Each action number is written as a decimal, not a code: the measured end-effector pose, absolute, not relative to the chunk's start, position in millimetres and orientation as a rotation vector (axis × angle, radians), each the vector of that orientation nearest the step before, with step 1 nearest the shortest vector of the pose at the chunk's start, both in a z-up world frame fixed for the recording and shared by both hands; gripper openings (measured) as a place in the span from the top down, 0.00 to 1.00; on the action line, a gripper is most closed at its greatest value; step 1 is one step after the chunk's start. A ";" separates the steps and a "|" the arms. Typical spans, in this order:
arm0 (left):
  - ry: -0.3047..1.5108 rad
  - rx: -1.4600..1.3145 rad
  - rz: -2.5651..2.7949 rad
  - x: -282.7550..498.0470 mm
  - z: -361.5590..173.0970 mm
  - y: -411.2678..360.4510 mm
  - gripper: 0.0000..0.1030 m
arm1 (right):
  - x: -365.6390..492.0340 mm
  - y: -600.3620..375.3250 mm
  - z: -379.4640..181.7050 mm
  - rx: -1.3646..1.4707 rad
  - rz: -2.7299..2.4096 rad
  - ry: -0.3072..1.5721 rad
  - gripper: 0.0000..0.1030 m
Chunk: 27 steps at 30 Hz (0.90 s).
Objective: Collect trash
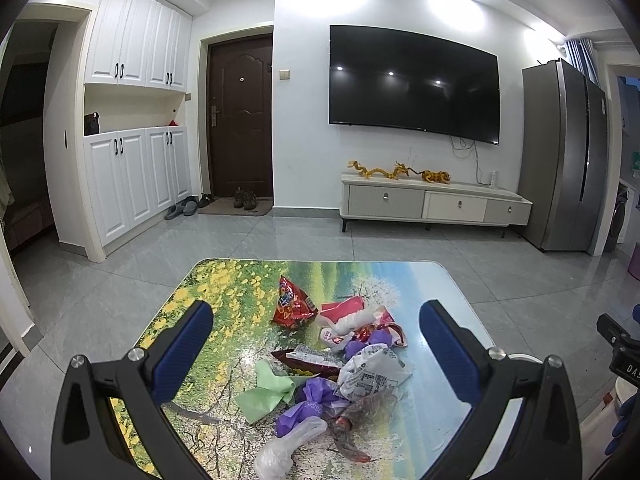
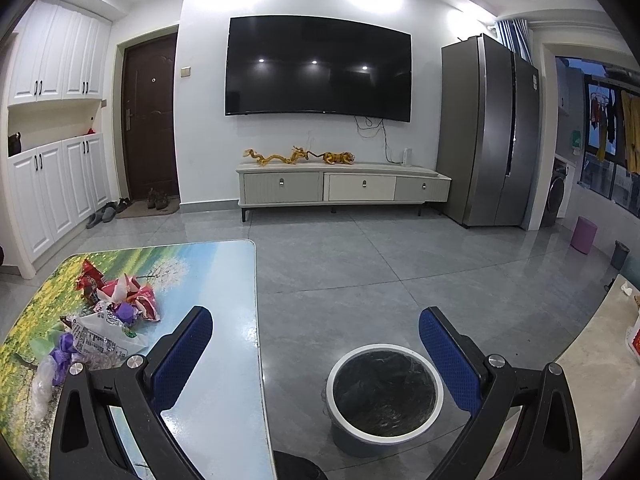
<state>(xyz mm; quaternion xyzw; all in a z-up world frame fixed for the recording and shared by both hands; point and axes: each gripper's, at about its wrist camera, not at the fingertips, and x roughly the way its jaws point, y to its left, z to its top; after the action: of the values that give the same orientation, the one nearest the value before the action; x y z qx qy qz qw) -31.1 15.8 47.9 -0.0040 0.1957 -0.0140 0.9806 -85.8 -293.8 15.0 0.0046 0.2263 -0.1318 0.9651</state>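
A pile of trash lies on the low table [image 1: 224, 280] with a landscape print: a red snack bag [image 1: 292, 304], a white printed wrapper [image 1: 370, 372], a green wrapper [image 1: 266, 390], purple wrappers [image 1: 314, 404] and a clear plastic bag [image 1: 284, 446]. My left gripper [image 1: 316, 320] is open and empty above the pile. My right gripper [image 2: 316, 322] is open and empty, above the floor right of the table [image 2: 236, 300]. A round bin [image 2: 384, 394] with a black liner stands on the floor below it. The pile shows at left in the right wrist view [image 2: 108, 320].
A TV cabinet [image 2: 344, 186] stands under a wall TV [image 2: 320, 66], with a grey fridge [image 2: 488, 132] to the right. White cupboards [image 1: 132, 176] and a brown door [image 1: 240, 120] are at left. A pale counter [image 2: 600, 360] is at the right edge. Grey tiled floor lies between.
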 end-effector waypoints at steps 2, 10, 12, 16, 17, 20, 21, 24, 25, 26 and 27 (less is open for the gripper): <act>0.395 -0.010 -0.032 -29.2 47.1 17.3 0.00 | -84.5 -293.3 14.5 0.008 -0.268 0.458 0.00; 0.389 -0.016 -0.034 -21.0 48.8 36.8 0.00 | -79.4 -293.3 12.8 0.019 -0.264 0.476 0.00; 0.391 -0.024 -0.024 -17.5 49.7 45.8 0.00 | -77.2 -293.3 12.3 0.026 -0.255 0.482 0.00; 0.402 -0.031 -0.007 -13.0 46.6 61.5 0.00 | -72.3 -288.2 11.2 0.025 -0.242 0.489 0.00; 0.407 -0.034 -0.008 -12.1 45.0 65.1 0.00 | -71.6 -286.7 11.2 0.025 -0.234 0.492 0.00; 0.432 -0.038 -0.017 -11.0 36.6 77.3 0.00 | -67.3 -278.1 9.6 0.027 -0.182 0.507 0.00; 0.442 -0.039 -0.022 -11.1 32.6 79.7 0.00 | -65.2 -274.9 8.8 0.027 -0.164 0.514 0.00; 0.491 -0.033 -0.047 -11.2 14.9 88.3 0.00 | -56.9 -261.8 3.5 0.026 -0.091 0.549 0.00; 0.512 -0.024 -0.056 -12.2 6.1 90.9 0.00 | -53.5 -256.3 0.8 0.024 -0.063 0.565 0.00; 0.527 -0.019 -0.063 -12.7 0.7 92.4 0.00 | -50.4 -250.9 -1.5 0.020 -0.043 0.577 0.00; 0.548 -0.012 -0.076 -13.9 -6.8 93.9 0.00 | -47.5 -245.2 -4.1 0.016 -0.018 0.591 0.00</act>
<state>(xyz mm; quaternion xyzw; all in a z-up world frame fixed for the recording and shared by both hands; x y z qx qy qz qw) -13.9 93.9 -6.8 -0.0060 0.2704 -0.0378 0.9620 -47.5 -245.2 -4.1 0.0081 0.2913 -0.0087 0.9566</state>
